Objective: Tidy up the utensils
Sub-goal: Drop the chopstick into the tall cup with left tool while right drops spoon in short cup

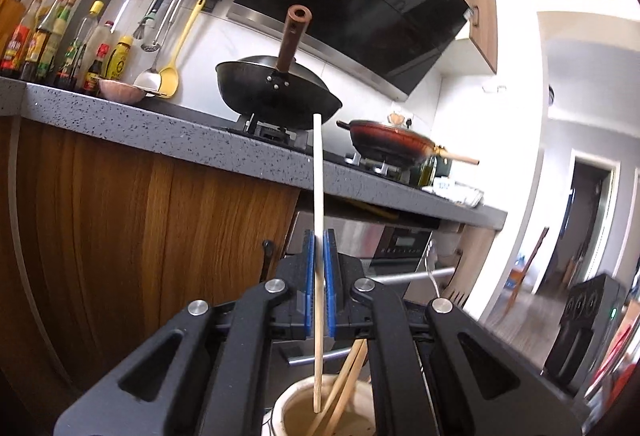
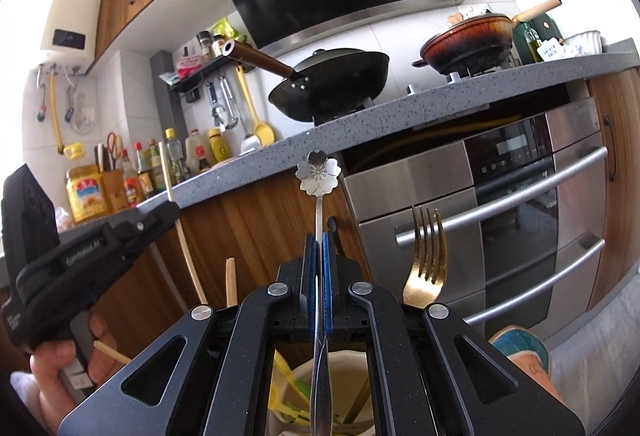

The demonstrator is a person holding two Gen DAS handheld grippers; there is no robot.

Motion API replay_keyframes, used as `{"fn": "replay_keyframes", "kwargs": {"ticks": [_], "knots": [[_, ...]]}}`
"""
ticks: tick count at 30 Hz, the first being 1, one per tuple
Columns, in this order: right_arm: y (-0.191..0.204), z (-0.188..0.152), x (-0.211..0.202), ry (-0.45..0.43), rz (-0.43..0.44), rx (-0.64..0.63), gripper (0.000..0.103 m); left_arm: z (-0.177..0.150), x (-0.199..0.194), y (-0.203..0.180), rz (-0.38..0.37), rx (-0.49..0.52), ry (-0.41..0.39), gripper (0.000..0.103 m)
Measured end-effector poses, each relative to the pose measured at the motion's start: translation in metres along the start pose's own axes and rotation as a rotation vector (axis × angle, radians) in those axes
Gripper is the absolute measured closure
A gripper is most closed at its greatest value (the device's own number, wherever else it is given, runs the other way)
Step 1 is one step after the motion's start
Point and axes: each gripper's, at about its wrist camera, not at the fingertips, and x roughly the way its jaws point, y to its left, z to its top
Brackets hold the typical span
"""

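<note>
L gripper is clamped on a chopstick, upright, lower tip down in the cup w/ other chopsticks. R gripper is pinching a spoon, flower end up, over its own cup; gold fork just beside.

Upright chopstick; flower-ended spoon upright.

The left gripper points up, its blue fingers closed to a narrow gap. The right gripper also points up, fingers pressed nearly together.
</note>
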Motion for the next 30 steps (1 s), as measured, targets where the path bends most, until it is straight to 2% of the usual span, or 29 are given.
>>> {"fn": "replay_keyframes", "kwargs": {"ticks": [7,13,16,23,26,28,30], "knots": [[0.001,-0.007,0.006,-0.010,-0.011,-0.008,0.099,-0.019,-0.016,-0.001,0.003,0.087,0.034,0.098],[0.002,-0.009,0.010,-0.028,-0.049,-0.027,0.099,-0.022,-0.021,0.002,-0.021,0.085,0.068,0.097],[0.006,-0.013,0.012,-0.029,-0.074,-0.077,0.099,-0.023,-0.021,0.004,-0.023,0.072,0.079,0.096],[0.009,-0.020,-0.002,0.021,-0.101,-0.128,0.099,-0.024,-0.036,0.012,-0.011,0.057,0.092,0.096],[0.008,-0.025,-0.007,0.078,-0.097,-0.129,0.099,-0.026,-0.044,0.017,0.003,0.053,0.108,0.095],[0.008,-0.031,-0.008,0.127,-0.090,-0.132,0.099,-0.029,-0.048,0.019,0.022,0.054,0.122,0.091],[0.008,-0.036,-0.006,0.169,-0.093,-0.144,0.099,-0.034,-0.054,0.022,0.044,0.058,0.131,0.082]]}}
